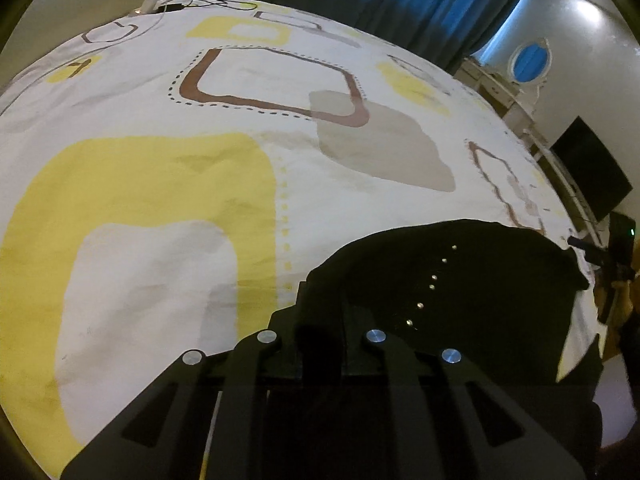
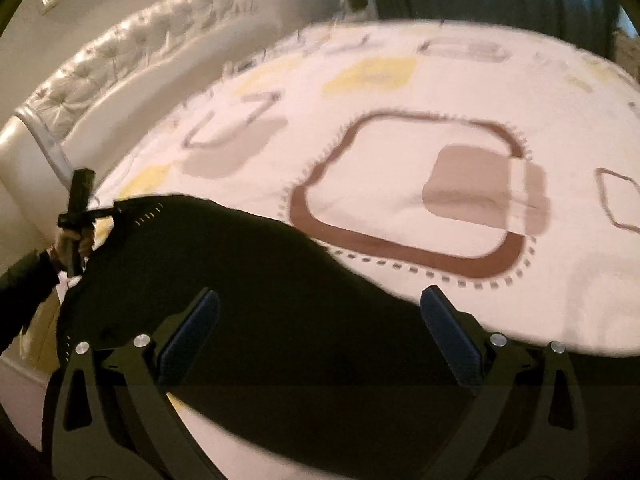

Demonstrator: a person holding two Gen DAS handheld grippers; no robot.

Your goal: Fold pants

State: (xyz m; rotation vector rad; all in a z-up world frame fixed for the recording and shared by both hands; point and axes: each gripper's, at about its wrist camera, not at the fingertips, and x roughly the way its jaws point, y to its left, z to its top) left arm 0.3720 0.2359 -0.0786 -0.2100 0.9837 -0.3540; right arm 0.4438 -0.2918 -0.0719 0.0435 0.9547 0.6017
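Black pants (image 1: 460, 280) with a row of small silver studs lie on the patterned bed sheet (image 1: 160, 184). My left gripper (image 1: 320, 312) is shut on the pants' edge at the lower middle of the left wrist view. In the right wrist view the pants (image 2: 248, 280) spread dark across the lower half, and my right gripper (image 2: 320, 328) is open, its blue-padded fingers (image 2: 192, 332) wide apart just above the fabric. The left gripper (image 2: 106, 212) shows at the far left of that view, pinching the pants' studded corner.
The sheet (image 2: 400, 160) is white with yellow, brown and grey shapes. A tufted headboard (image 2: 120, 52) curves along the left. Dark curtains (image 1: 400, 0), a white dresser with a mirror (image 1: 528, 60), a black screen (image 1: 592, 168) and cables (image 1: 192, 0) lie beyond the bed.
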